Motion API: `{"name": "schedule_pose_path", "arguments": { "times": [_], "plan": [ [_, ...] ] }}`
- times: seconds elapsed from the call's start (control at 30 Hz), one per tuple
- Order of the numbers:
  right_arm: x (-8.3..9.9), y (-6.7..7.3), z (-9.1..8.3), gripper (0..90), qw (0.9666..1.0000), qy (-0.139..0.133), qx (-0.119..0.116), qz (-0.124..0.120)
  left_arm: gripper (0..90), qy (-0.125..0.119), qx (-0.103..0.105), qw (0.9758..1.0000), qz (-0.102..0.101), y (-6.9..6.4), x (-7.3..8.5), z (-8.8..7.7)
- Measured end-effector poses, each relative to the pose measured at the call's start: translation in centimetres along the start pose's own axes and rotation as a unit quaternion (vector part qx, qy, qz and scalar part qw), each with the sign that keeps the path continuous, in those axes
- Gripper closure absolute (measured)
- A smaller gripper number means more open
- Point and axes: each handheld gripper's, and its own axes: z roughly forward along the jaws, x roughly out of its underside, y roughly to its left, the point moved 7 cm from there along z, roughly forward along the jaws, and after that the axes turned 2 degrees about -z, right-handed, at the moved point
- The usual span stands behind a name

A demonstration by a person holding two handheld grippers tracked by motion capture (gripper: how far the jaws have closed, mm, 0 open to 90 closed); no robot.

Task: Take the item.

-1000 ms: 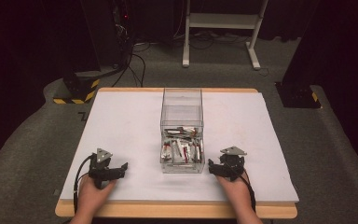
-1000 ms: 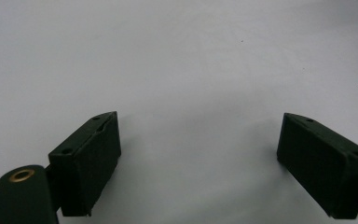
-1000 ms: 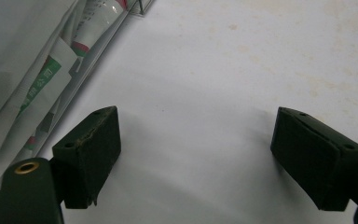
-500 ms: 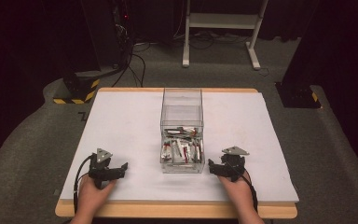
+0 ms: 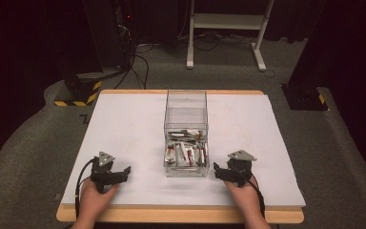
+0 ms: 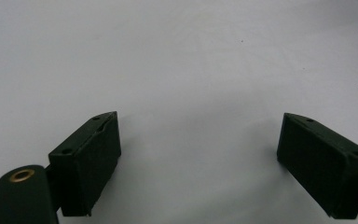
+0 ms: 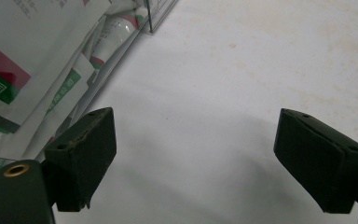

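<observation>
A clear plastic box (image 5: 186,131) stands in the middle of the white table (image 5: 124,124), its near half full of several white sachets (image 5: 186,152) with red and green print. My left gripper (image 5: 124,172) rests on the table to the box's left, near the front edge, jaws wide apart over bare white surface (image 6: 200,140). My right gripper (image 5: 218,174) rests just right of the box's near corner, also open. In the right gripper view the sachets (image 7: 32,70) press against the box wall, left of the open gripper (image 7: 196,158).
A white table frame (image 5: 226,28), black equipment with cables (image 5: 124,43) and a yellow-black striped base (image 5: 78,90) stand on the grey floor beyond the table. A dark stand base (image 5: 305,98) sits at the far right. Broad bare table lies on both sides of the box.
</observation>
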Motion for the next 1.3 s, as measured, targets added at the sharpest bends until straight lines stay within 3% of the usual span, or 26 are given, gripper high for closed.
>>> {"name": "schedule_pose_path", "arguments": {
  "times": [0.37, 1.3],
  "plan": [
    [-0.7, -0.1, -0.9, 12.5, 0.9999, -0.012, -0.002, -0.011, 13.6, 0.0, 0.0, 1.0, -0.001, 0.0, 0.0, 0.0],
    [-4.2, 1.1, -4.7, 13.6, 0.996, -0.082, -0.022, -0.027, 13.6, -0.001, 0.0, 1.0, 0.0, 0.0, 0.0, 0.0]
  ]
}}
